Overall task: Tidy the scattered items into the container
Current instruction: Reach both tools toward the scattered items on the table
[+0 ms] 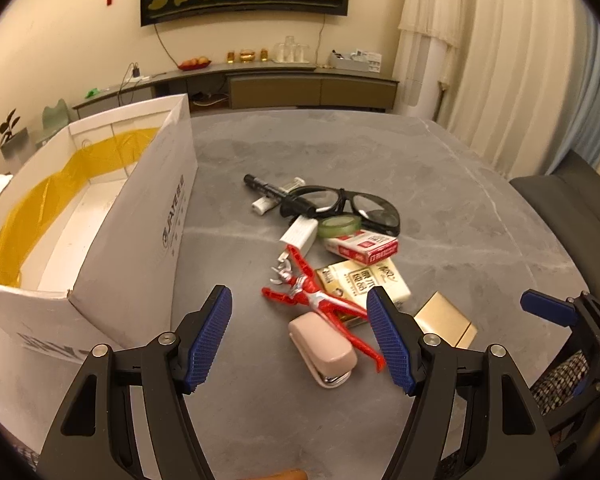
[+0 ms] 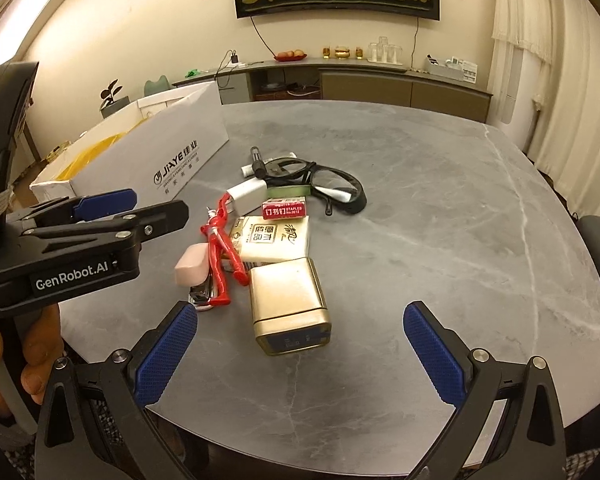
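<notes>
- White cardboard box [image 1: 140,216] at left on the grey table [image 1: 380,160], open top, yellow liner inside.
- Left gripper [image 1: 300,336]: jaws spread, empty, over pink stapler [image 1: 324,354] and red toy figure [image 1: 316,300].
- Clutter pile sits right of box, outside it: marker [image 1: 276,194], glasses [image 1: 348,208], tape roll [image 1: 340,226], staples box [image 1: 364,248], tissue pack [image 1: 364,284].
- Gold tin [image 2: 288,308] nearest the right gripper [image 2: 300,356]; jaws spread, empty.

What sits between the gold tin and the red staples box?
The cream tissue pack lies between the gold tin and the red staples box, clearest in the right wrist view.
</notes>
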Available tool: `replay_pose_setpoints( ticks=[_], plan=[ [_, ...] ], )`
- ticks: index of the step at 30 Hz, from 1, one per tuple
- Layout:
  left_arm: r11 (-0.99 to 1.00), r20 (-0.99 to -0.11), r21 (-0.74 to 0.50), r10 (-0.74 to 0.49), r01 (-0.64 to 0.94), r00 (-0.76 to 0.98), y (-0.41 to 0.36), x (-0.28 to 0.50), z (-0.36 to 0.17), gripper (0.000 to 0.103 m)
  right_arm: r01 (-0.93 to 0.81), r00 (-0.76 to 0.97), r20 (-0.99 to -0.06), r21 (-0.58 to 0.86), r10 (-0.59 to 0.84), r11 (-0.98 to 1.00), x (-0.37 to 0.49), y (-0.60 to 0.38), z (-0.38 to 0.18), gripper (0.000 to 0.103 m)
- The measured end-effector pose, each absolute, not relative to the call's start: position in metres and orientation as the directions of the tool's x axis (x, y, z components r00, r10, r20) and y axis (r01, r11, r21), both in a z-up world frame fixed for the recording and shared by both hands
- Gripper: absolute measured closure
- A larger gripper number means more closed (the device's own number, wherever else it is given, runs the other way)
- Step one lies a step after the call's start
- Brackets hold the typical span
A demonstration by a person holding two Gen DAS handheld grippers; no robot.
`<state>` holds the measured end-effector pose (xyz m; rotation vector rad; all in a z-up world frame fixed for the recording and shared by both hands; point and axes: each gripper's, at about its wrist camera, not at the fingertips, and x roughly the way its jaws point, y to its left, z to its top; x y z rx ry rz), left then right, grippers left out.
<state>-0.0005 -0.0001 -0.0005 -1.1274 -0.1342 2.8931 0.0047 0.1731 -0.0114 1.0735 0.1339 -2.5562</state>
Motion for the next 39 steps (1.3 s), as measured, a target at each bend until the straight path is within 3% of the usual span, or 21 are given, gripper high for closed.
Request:
replay_pose_setpoints(
  ticks=[6, 15, 26, 32, 34, 35, 36, 37, 39],
  plan=[
    [-0.996, -0.702, -0.086, 0.058, 0.003, -0.71, -0.001, -0.006, -0.006, 0.03, 0.361, -0.615, -0.717, 0.114, -0.329, -0.925, 0.003, 0.179, -0.013, 0.0],
    [-0.997, -0.729, -0.078, 0.062, -0.007, -0.682, -0.003, -0.009, -0.012, 0.03, 0.406, -0.58, -0.755, 0.058, -0.306, -0.912, -0.004, 0.167, -0.026, 0.0],
    [-0.98, -0.771, -0.197, 0.146, 0.013, -0.619, -0.014, -0.014, -0.022, 0.031, 0.432, -0.572, -0.765, 0.026, -0.296, -0.902, -0.002, 0.161, -0.027, 0.0],
    [-0.976, -0.746, -0.213, 0.191, -0.043, -0.638, -0.006, -0.008, -0.015, 0.033, 0.423, -0.593, -0.754, 0.004, -0.281, -0.906, 0.0, 0.163, -0.023, 0.0],
    [-0.978, -0.735, -0.2, 0.192, -0.063, -0.65, -0.002, -0.005, -0.012, 0.044, 0.421, -0.597, -0.751, 0.007, -0.282, -0.907, 0.0, 0.165, -0.022, 0.0],
    [-0.979, -0.735, -0.189, 0.189, -0.071, -0.651, 0.001, -0.004, -0.011, 0.066, 0.421, -0.596, -0.751, 0.01, -0.285, -0.907, -0.001, 0.166, -0.021, 0.001],
    [-0.98, -0.738, -0.183, 0.189, -0.076, -0.648, 0.003, -0.004, -0.011, 0.083, 0.421, -0.593, -0.752, 0.015, -0.287, -0.907, -0.001, 0.166, -0.021, 0.009],
    [-0.98, -0.74, -0.181, 0.189, -0.079, -0.646, 0.004, -0.004, -0.012, 0.086, 0.421, -0.589, -0.754, 0.02, -0.29, -0.907, -0.002, 0.167, -0.021, 0.017],
    [-0.981, -0.741, -0.176, 0.187, -0.083, -0.645, 0.005, -0.004, -0.012, 0.09, 0.422, -0.574, -0.763, 0.036, -0.297, -0.906, -0.004, 0.168, -0.023, 0.044]
  ],
)
